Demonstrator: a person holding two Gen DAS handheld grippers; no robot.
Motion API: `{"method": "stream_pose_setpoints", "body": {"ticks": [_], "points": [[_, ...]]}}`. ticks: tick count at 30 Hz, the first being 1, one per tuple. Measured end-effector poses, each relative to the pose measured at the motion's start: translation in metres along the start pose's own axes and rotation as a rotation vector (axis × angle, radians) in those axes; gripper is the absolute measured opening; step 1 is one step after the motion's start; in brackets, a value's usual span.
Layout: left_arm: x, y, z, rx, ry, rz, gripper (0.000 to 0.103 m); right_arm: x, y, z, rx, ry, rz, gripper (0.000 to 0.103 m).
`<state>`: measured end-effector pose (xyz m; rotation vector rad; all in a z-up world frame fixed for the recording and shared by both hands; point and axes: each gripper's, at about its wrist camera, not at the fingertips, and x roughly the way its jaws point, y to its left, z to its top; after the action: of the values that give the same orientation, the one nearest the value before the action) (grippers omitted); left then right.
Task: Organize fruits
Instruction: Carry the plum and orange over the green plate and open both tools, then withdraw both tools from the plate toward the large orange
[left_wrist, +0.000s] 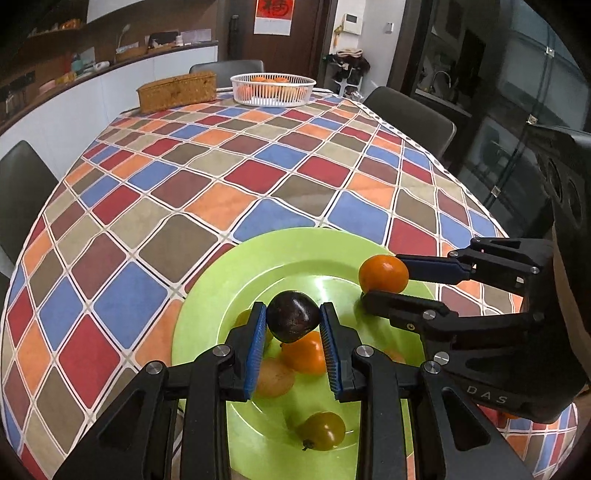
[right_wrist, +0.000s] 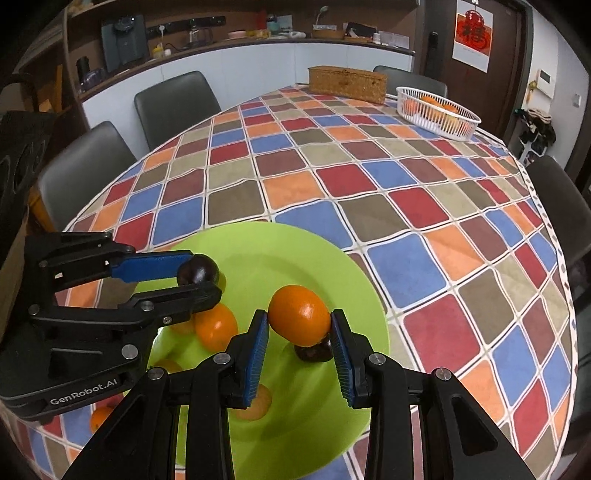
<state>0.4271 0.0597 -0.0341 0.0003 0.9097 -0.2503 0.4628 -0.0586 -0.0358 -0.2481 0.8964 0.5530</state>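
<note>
Green plate (left_wrist: 207, 295): left tool (left_wrist: 293, 321) clamps dark plum (left_wrist: 292, 320); right tool (right_wrist: 300, 323) at its 2 o'clock clamps orange (right_wrist: 299, 319).

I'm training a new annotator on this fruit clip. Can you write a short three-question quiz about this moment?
1. True or false: both grippers hold fruit above the green plate.
2. What does the left gripper grip? A) orange B) dark plum C) nothing
3. Fill in: the white basket at the far end of the table holds ____ fruit.

Key
1. True: the right gripper is shut on an orange, the left on a plum.
2. B
3. Orange
</note>
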Motion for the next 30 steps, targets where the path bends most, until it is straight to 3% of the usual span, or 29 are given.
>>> {"method": "stream_pose_setpoints", "body": {"ticks": [3, 12, 20, 26, 28, 30], "points": [[-0.003, 0.001, -0.001, -0.005, -0.001, -0.001, 0.037, 0.0, -0.001, 0.0, 0.01, 0.001, 0.008, 0.037], [-0.036, -0.011, -0.013, 0.017, -0.044, 0.08, 0.038, -0.025, 0.0, -0.011, 0.02, -0.026, -0.025, 0.04], [-0.082, -0.028, -0.023, 0.012, -0.116, 0.08, 0.042, -0.07, 0.015, -0.025, 0.008, -0.095, -0.016, 0.04], [-0.122, -0.04, -0.037, 0.01, -0.174, 0.106, 0.055, -0.107, 0.029, -0.037, 0.013, -0.151, -0.022, 0.04], [-0.134, -0.043, -0.045, 0.002, -0.194, 0.117, 0.058, -0.12, 0.034, -0.044, 0.016, -0.175, -0.023, 0.05], [-0.143, -0.046, -0.051, -0.007, -0.208, 0.119, 0.062, -0.131, 0.039, -0.05, 0.02, -0.2, -0.043, 0.052]]}}
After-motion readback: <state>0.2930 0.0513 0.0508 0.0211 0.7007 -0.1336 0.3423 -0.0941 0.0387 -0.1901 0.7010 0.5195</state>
